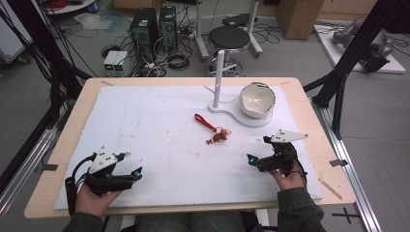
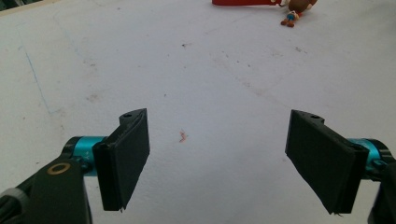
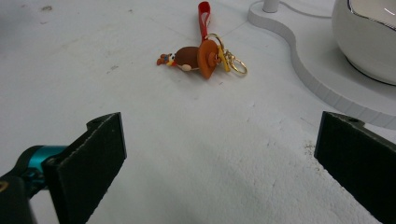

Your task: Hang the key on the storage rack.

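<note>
The counter (image 1: 309,125) carries a white foam sheet (image 1: 145,125) over most of its top. A keychain figurine (image 1: 218,137) with a brown body and an orange hat lies on its side on the sheet, near the middle of the counter and slightly toward the right edge. Its red strap (image 1: 205,122) runs from the gold ring toward the far edge.

The left tool (image 1: 126,166) rests at the near left corner of the counter, held in the person's left hand (image 1: 94,195). Its jaws stand wide apart with nothing between them. In the left gripper view the figurine (image 2: 295,10) shows well ahead of the jaws and off to their right.

The right tool (image 1: 258,151) sits near the near right corner, held in the right hand (image 1: 289,181). Its jaws are likewise spread and released, with bare sheet between them. In the right gripper view the figurine (image 3: 194,58) lies ahead of the jaws, roughly centred between them and apart from both.

A white stand base (image 1: 241,117) sits toward the far right of the sheet. It carries an upright white post (image 1: 219,77) and a white bowl (image 1: 257,99) tilted toward the near edge. The figurine lies just beside the near edge of the base, not touching it.
</note>
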